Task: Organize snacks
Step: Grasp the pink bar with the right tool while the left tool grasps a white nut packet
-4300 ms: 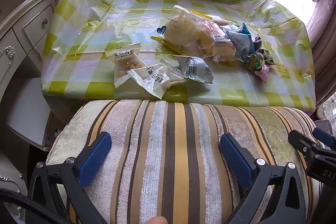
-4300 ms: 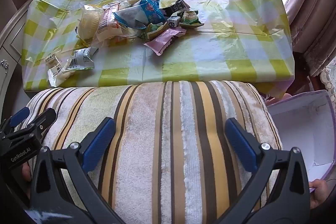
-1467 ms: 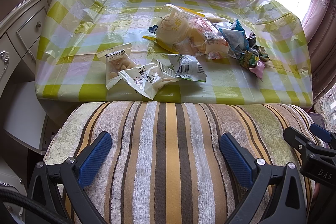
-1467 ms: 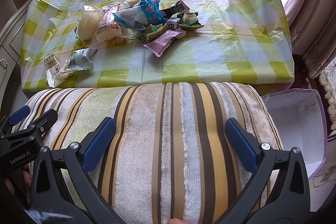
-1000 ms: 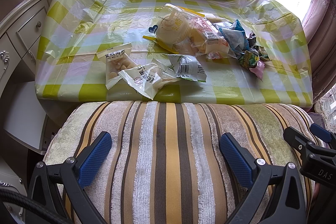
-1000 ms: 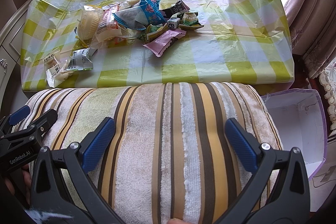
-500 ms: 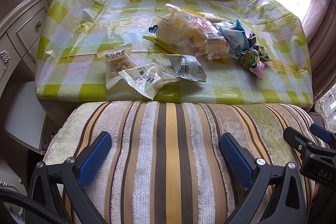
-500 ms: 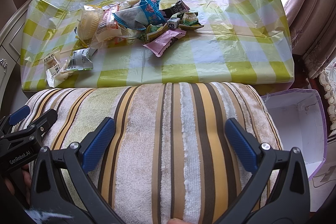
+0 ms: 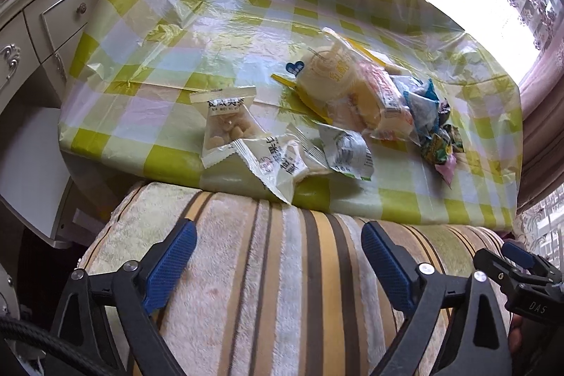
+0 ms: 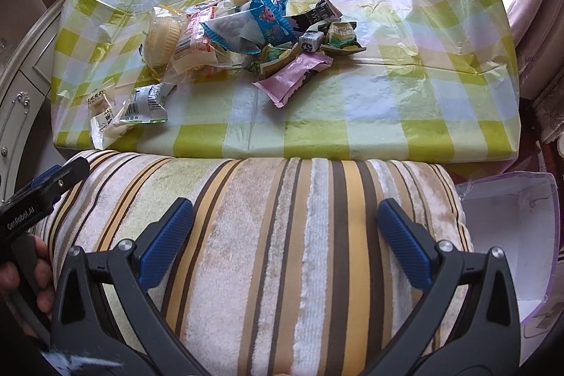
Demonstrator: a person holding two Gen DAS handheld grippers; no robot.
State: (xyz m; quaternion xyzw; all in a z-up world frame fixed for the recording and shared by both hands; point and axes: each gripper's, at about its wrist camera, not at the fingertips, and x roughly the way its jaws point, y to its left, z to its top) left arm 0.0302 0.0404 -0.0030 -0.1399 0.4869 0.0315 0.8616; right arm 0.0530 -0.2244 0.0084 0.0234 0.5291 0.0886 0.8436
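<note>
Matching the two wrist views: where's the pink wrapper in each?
Left wrist: pink wrapper at right, the near-right end of the snack pile, mostly hidden.
Right wrist: pink wrapper centre, at the pile's near edge, in full view.
Shared landmark: round yellow cake in clear wrap.

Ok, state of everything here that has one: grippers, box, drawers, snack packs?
left gripper: open, jaws have just been closing, nothing between them.
right gripper: open, holds nothing.
box: open at the top, no snacks seen inside.
drawers: shut.
pink pack: lying flat on the table, looks sealed.
snack pile: heaped, untouched.
</note>
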